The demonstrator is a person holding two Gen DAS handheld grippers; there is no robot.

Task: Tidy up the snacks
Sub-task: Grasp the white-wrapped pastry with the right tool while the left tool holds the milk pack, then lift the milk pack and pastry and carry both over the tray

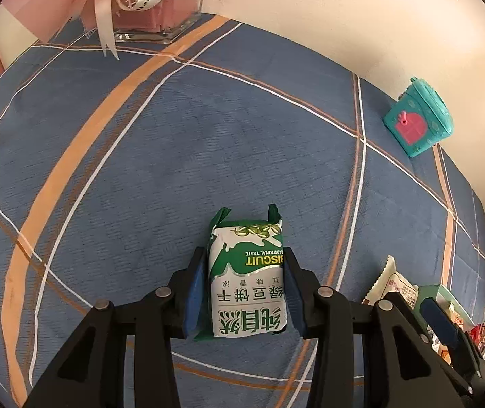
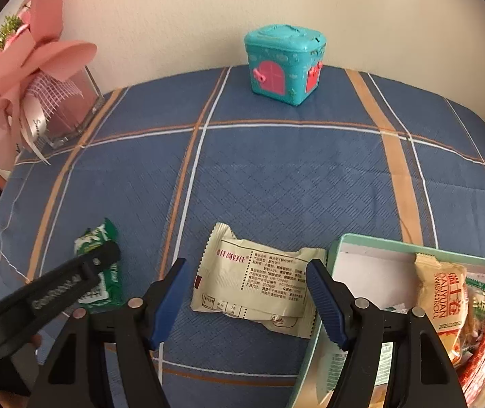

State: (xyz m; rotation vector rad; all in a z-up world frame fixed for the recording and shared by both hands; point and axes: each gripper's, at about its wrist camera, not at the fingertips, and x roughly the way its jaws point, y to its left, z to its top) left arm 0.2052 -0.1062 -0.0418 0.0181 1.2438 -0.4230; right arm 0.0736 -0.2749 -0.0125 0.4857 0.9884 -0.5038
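Blue plaid cloth [image 2: 276, 187] covers the table, mint box [image 2: 336, 255] of snacks at right. Left gripper [image 1: 246, 284] is clamped on the green biscuit pack [image 1: 247, 278]. Right gripper [image 2: 247, 301] straddles the cream packet [image 2: 252, 282] beside the box, pads not touching yet.

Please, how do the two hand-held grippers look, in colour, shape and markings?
Both are alike. The left gripper and the right gripper have matte black angular link arms with round silver pins at the joints, ending in blue ribbed pads. The left gripper's black finger bears embossed lettering, too blurred to read. No cables or sleeves show.
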